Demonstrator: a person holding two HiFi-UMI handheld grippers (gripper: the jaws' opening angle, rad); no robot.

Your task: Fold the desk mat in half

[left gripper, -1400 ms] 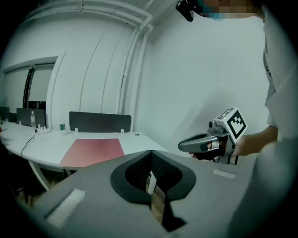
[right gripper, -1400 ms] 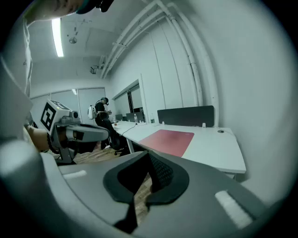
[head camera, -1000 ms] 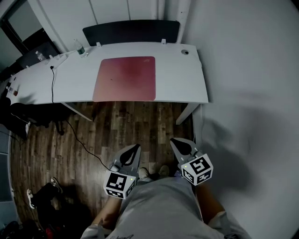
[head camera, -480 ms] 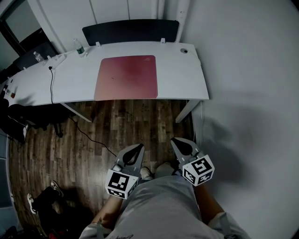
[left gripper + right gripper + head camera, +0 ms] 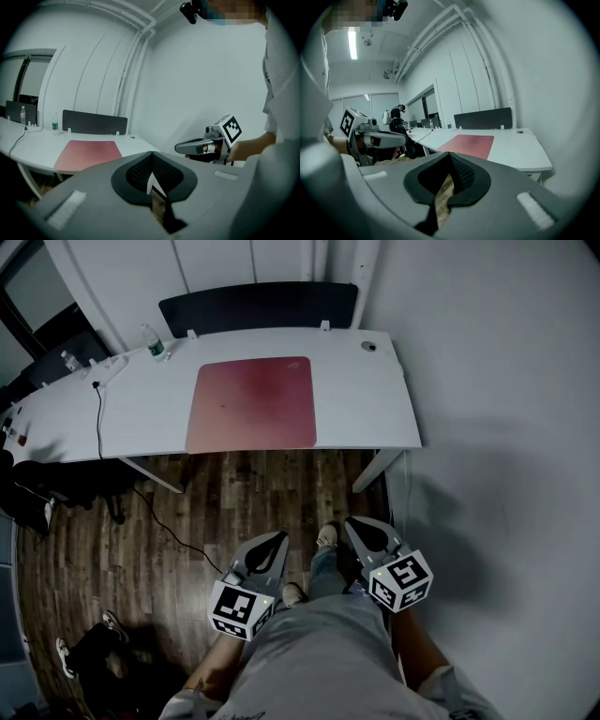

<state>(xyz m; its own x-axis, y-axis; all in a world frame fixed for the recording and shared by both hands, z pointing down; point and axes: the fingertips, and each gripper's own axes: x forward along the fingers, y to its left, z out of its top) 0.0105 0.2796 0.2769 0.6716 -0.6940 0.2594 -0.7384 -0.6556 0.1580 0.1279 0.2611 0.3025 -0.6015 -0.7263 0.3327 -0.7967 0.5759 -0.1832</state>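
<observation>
Desk mat [image 5: 253,404]: red, flat, unfolded, front edge along the front edge of the white tabletop [image 5: 366,399] | your left claw [image 5: 271,539], right claw [image 5: 355,524]: both closed, empty, low over wood floor [image 5: 234,493], well apart from mat | room: open floor ahead, wall [image 5: 506,427] close on your right

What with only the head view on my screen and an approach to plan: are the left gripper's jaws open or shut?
Observer: Shut. The left gripper view shows the left gripper with its jaws together and nothing between them.
Operator: And the right one?
Observer: The right gripper is shut too, and empty, by its own view.
Operator: Anyone else in the room?
Observer: Yes. The right gripper view shows a person in the background, past the far end of the desk.
</observation>
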